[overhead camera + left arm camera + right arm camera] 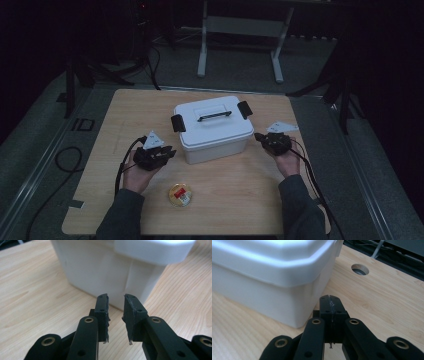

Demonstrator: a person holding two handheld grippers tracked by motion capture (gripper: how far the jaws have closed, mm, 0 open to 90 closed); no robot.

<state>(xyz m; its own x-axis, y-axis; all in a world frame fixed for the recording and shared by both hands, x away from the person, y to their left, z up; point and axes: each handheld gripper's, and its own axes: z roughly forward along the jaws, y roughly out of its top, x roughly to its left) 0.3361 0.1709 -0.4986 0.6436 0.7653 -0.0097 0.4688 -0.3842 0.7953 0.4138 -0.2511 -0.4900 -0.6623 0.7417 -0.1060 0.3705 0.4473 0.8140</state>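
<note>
Left gripper (116,315): jaws parted by a narrow gap, nothing between the pads, nothing touched; bare wood shows through the gap. It points at the lower near corner of the white box (105,270), which stands just ahead of the tips, close but apart. Right gripper (330,307): jaws pressed flat together, pad against pad, pinching nothing. Its tips sit just beside the box's bottom corner (287,302), under the overhanging lid; contact with the wall cannot be told. From above, the white box (212,130) stands on the wooden table (125,105) at mid-table, lid on, a dark handle lying flat across the top, a black latch at each end. The left gripper (167,152) is near the box's left front corner; the right gripper (261,136) is at its right side, low. Both hands come in from the near edge, one on either flank of the box. A small round yellow container (179,194) lies on the table nearer the person, between the forearms, well apart from both grippers. A round hole (360,269) is cut in the tabletop beyond the right gripper.
</note>
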